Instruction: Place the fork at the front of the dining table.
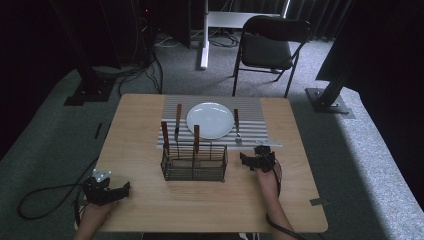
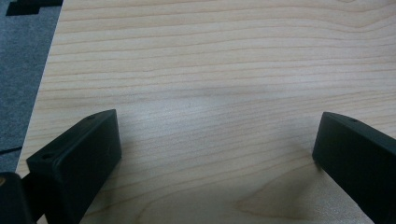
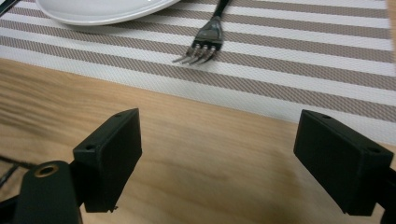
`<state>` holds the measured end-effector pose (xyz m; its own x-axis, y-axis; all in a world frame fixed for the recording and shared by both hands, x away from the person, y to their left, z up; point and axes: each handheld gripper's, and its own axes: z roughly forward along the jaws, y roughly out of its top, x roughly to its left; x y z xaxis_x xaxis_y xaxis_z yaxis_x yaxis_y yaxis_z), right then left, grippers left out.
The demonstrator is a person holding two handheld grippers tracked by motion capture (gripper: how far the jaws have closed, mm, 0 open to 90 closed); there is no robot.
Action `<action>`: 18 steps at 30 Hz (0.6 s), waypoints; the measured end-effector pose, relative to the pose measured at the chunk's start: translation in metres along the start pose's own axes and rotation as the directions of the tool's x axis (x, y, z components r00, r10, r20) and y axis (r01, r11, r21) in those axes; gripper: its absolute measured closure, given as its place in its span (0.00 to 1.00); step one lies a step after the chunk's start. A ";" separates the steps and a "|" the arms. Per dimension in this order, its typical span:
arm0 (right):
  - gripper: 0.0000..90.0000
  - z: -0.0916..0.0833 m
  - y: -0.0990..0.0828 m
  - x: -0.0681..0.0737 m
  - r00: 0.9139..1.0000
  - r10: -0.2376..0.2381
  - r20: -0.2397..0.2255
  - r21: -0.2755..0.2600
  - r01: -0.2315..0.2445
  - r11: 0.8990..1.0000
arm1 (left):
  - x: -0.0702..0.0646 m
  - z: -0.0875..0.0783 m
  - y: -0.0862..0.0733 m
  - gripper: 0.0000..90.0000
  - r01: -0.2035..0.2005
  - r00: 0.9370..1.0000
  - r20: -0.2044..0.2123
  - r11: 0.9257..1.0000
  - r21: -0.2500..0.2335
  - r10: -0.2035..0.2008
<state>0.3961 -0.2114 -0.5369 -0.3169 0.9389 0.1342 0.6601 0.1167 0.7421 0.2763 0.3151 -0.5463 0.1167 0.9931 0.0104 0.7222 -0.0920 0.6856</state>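
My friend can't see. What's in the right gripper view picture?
Two black tongs stand wide open with nothing between them, above a wooden table. Just beyond lies a fork, prongs toward the camera, on a striped placemat. A white plate sits beside the fork.

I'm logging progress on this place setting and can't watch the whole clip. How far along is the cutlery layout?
Done: a wooden-handled fork lies right of the round white plate on the striped placemat, and another wooden-handled utensil lies left of it. In hand: nothing; the right gripper is open beside the fork, and the left gripper is open over bare table. Left: two wooden-handled utensils stand in the black wire caddy.
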 end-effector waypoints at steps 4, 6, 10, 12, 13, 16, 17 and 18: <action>0.16 -0.009 -0.007 -0.003 1.000 -0.005 0.020 -0.007 0.005 1.000 | 0.000 0.000 0.000 0.01 0.000 1.000 0.000 1.000 0.000 0.000; 0.16 -0.013 -0.011 -0.005 1.000 -0.003 0.021 -0.008 0.003 1.000 | 0.000 0.000 0.000 0.01 0.000 1.000 0.000 1.000 0.000 0.000; 0.16 -0.020 -0.017 -0.009 0.999 -0.002 0.036 -0.010 0.003 1.000 | 0.000 0.000 0.000 0.01 0.000 1.000 0.000 1.000 0.000 0.000; 0.16 -0.021 -0.018 -0.010 0.999 -0.001 0.036 -0.009 0.001 1.000 | 0.000 0.000 0.000 0.01 0.000 1.000 0.000 1.000 0.000 0.000; 0.16 -0.023 -0.020 -0.012 0.999 0.000 0.043 -0.009 0.001 1.000 | 0.000 0.000 0.000 0.01 0.000 1.000 0.000 1.000 0.000 0.000; 0.16 -0.032 -0.027 -0.020 0.998 0.012 0.062 -0.012 -0.011 1.000 | 0.000 0.000 0.000 0.01 0.000 1.000 0.000 1.000 0.000 0.000; 0.16 -0.032 -0.027 -0.020 0.998 0.012 0.062 -0.012 -0.011 1.000 | 0.000 0.000 0.000 0.01 0.000 1.000 0.000 1.000 0.000 0.000; 0.16 -0.037 -0.031 -0.024 0.998 0.021 0.067 -0.010 -0.020 1.000 | 0.000 0.000 0.000 0.01 0.000 1.000 0.000 1.000 0.000 0.000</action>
<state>0.3582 -0.2496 -0.5386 -0.2569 0.9607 0.1052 0.6594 0.0947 0.7458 0.2763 0.3151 -0.5463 0.1166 0.9931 0.0105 0.7222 -0.0920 0.6856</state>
